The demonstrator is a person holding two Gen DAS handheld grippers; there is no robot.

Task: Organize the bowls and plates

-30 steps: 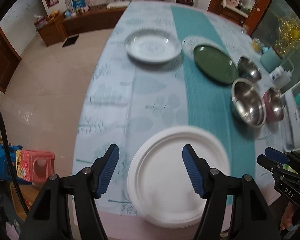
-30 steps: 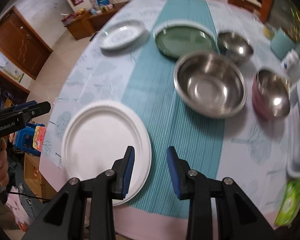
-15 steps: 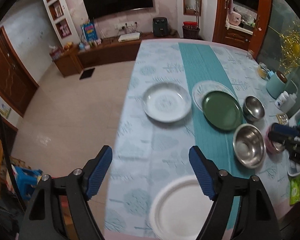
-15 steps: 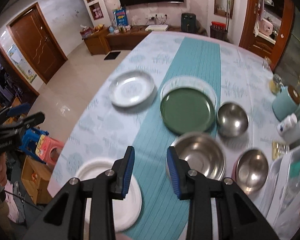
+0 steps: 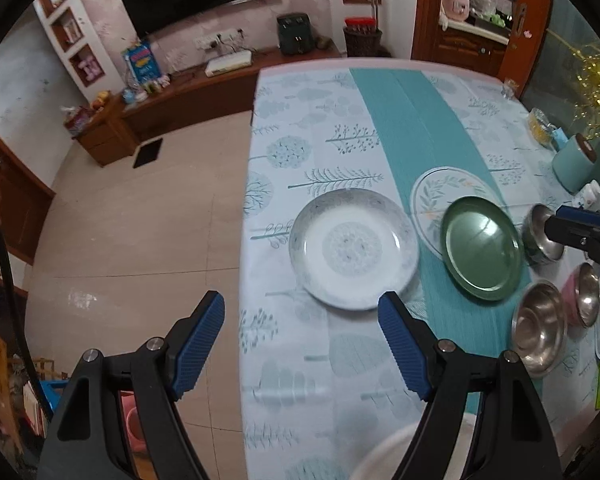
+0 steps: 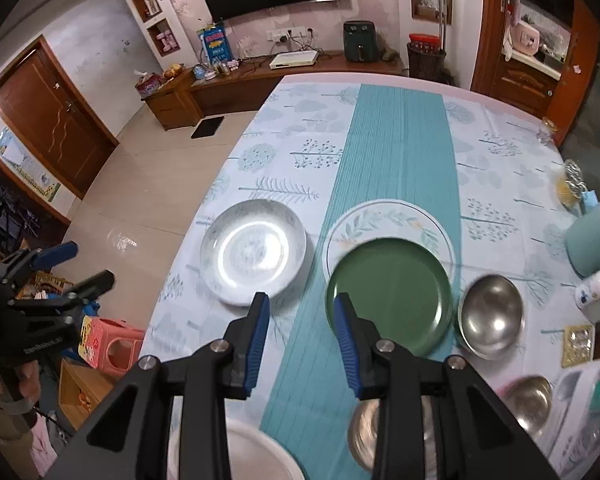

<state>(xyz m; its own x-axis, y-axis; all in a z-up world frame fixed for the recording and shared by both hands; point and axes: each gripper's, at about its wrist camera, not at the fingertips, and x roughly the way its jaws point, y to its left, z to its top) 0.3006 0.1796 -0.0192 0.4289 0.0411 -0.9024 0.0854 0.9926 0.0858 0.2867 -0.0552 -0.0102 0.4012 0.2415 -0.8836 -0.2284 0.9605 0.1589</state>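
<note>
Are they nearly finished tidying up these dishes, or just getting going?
Just getting going, it seems. Only the green plate looks stacked, lying partly on the leaf-patterned plate. Both the left gripper and right gripper are open and empty above the table. The patterned white plate and steel bowls sit apart, unsorted.

Left black two-finger gripper with blue ribbed pads (image 5: 301,344): held high, tilted steeply down, jaws just been opening, now spread wide, nothing between pads. Right black two-finger gripper with blue ribbed pads (image 6: 302,340): same steep downward tilt, jaws only partly apart, narrow gap, nothing gripped. Person's hand (image 6: 22,376) holds left gripper's handle.
</note>
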